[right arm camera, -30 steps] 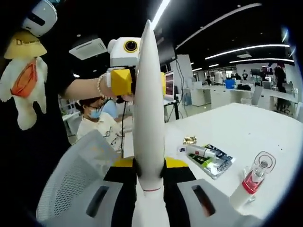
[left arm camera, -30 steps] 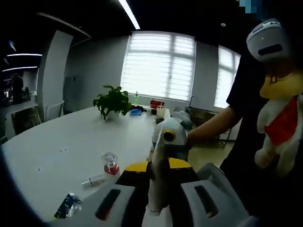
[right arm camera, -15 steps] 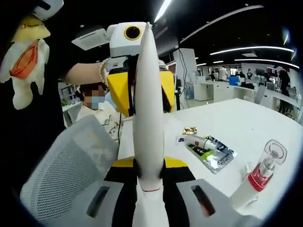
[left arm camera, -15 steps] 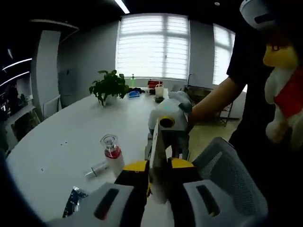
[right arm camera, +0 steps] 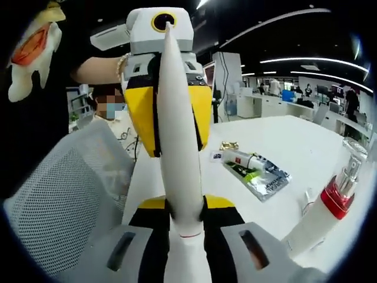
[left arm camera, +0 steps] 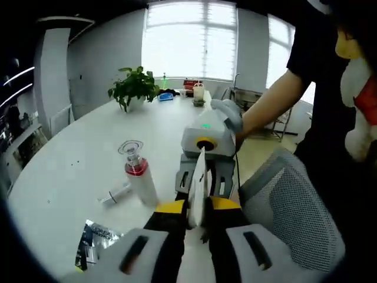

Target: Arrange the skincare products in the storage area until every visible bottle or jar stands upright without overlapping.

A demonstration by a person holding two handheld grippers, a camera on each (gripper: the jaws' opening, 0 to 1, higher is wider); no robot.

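Observation:
A long white tube [right arm camera: 177, 147] spans between both grippers, above the edge of the white table [left arm camera: 76, 159]. My right gripper [right arm camera: 184, 206] is shut on its lower end. My left gripper [left arm camera: 197, 207] is shut on the tube's [left arm camera: 197, 187] thin flat end. Facing each other, the left gripper [right arm camera: 171, 112] fills the upper middle of the right gripper view, and the right gripper [left arm camera: 203, 177] sits just beyond the left jaws. A pump bottle with a red band [left arm camera: 138, 180] [right arm camera: 327, 206] stands upright on the table. A small tube [left arm camera: 116, 193] lies flat beside it.
A foil pack with tubes on it [right arm camera: 256, 174] [left arm camera: 94, 244] lies on the table, with a gold wrapper [right arm camera: 228, 145] beyond. A grey mesh chair [left arm camera: 294, 218] [right arm camera: 53, 200] stands at the table edge beside a person in black. A potted plant [left arm camera: 132, 85] is far back.
The two grippers have come much closer together, and the tube's far end now sits between the left jaws. Both views have dropped toward the table.

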